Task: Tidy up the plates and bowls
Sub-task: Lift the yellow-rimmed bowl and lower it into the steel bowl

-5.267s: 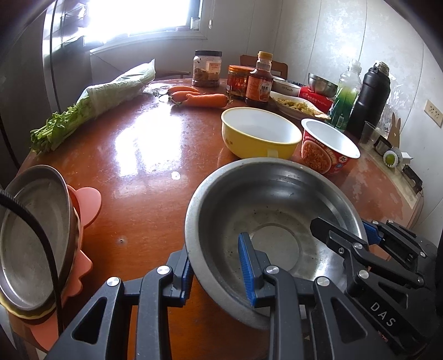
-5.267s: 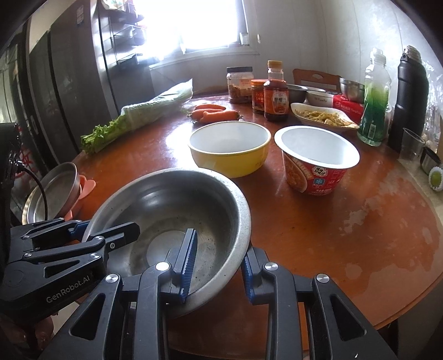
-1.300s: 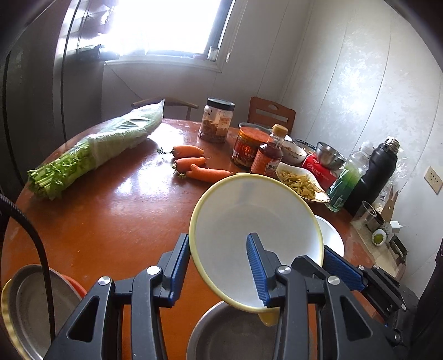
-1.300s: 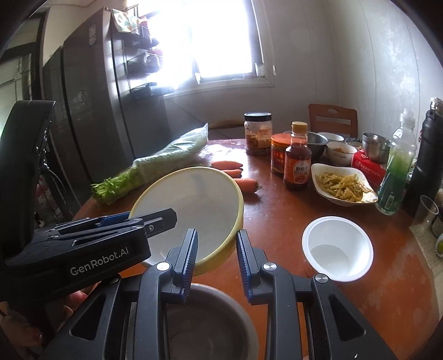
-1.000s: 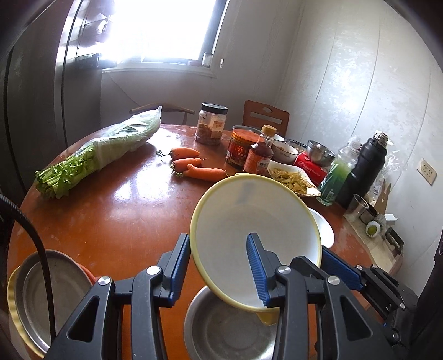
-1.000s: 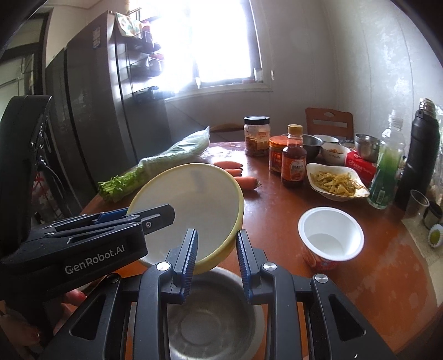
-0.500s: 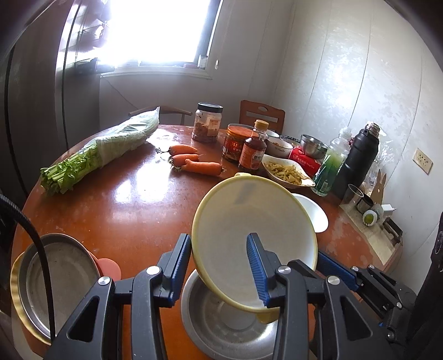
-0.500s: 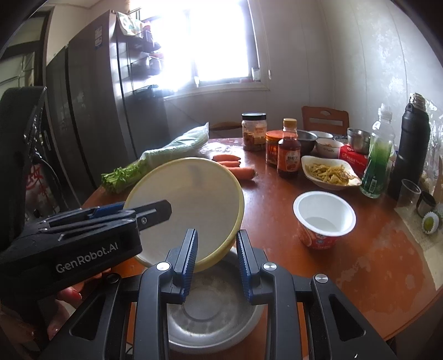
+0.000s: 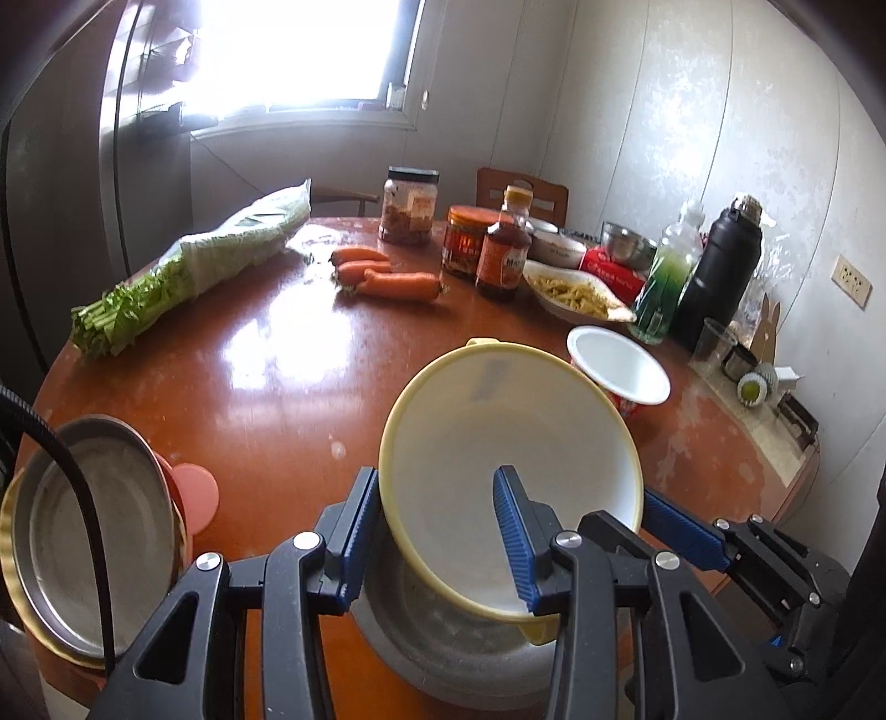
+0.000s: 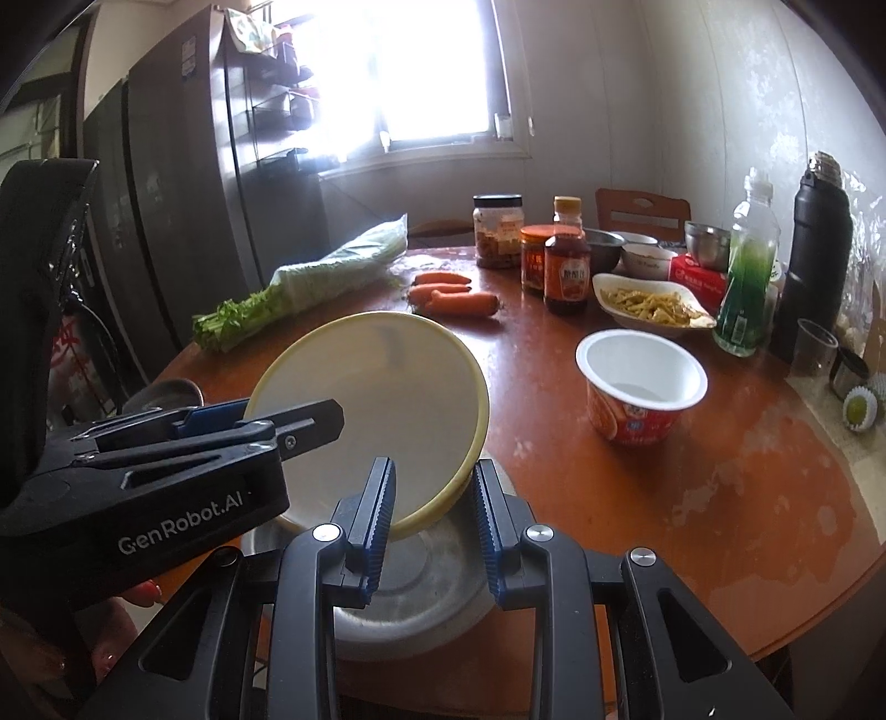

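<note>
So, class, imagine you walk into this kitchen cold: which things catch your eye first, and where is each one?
First the yellow bowl, tilted in mid-air at the table's near edge, its rim clamped by both the left tool and the right tool, just over a steel bowl. Next, three carrots and bagged celery across the table, below the bright window.

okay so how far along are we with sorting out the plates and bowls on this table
Partly done. A stack of metal plates already sits at the table's left edge. In hand: both the left gripper and right gripper clamp the rim of the yellow bowl, held tilted just above the steel bowl, not yet nested. Left: seating it, then probably the red noodle cup.
</note>
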`<state>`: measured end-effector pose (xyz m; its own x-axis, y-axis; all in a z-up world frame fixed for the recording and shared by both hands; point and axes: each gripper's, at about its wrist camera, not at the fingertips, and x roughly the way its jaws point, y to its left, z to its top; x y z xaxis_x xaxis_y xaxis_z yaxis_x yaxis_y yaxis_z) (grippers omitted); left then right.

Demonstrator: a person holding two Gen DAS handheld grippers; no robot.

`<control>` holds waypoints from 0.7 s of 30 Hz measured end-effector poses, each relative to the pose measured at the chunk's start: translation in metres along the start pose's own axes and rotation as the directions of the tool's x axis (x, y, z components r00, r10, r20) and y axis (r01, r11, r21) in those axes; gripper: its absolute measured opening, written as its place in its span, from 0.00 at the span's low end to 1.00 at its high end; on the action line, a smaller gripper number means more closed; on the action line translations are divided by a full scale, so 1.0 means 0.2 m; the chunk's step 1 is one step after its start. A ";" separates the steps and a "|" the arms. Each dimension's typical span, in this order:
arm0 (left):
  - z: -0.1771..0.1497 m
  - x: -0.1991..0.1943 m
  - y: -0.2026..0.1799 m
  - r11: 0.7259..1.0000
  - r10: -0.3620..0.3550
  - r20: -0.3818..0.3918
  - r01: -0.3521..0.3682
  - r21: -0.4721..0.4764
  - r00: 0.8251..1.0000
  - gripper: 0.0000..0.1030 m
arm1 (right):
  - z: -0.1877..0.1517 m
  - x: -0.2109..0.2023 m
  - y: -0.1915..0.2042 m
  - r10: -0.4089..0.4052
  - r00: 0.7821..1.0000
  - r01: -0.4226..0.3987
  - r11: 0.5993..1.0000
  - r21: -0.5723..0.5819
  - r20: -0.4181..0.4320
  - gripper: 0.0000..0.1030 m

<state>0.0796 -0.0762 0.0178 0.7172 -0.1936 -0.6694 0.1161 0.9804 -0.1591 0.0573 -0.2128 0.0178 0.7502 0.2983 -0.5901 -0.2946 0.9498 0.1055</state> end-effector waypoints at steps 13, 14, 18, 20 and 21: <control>-0.08 0.07 0.02 1.000 0.008 -0.059 -0.007 0.019 0.998 0.41 | -0.09 0.05 0.02 -0.009 0.999 0.008 1.000 -0.022 -0.047 0.29; -0.08 0.07 0.02 1.000 0.007 -0.058 -0.006 0.022 0.998 0.41 | -0.10 0.05 0.02 -0.008 0.999 0.007 1.000 -0.025 -0.047 0.29; -0.09 0.06 0.02 1.000 0.001 -0.059 0.000 0.023 0.998 0.41 | -0.11 0.05 0.02 -0.001 0.999 0.000 1.000 -0.026 -0.051 0.29; -0.10 0.06 0.01 0.999 0.010 -0.061 -0.008 0.035 0.998 0.41 | -0.12 0.06 0.02 -0.005 0.998 0.004 1.000 -0.028 -0.056 0.29; -0.10 0.06 0.01 0.999 0.013 -0.061 -0.010 0.038 0.998 0.41 | -0.12 0.06 0.02 -0.007 0.998 0.005 1.000 -0.028 -0.056 0.29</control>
<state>0.0751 -0.0781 -0.0046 0.6755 -0.1831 -0.7143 0.1348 0.9830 -0.1245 0.0511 -0.2077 -0.0080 0.7178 0.2863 -0.6347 -0.3071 0.9483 0.0804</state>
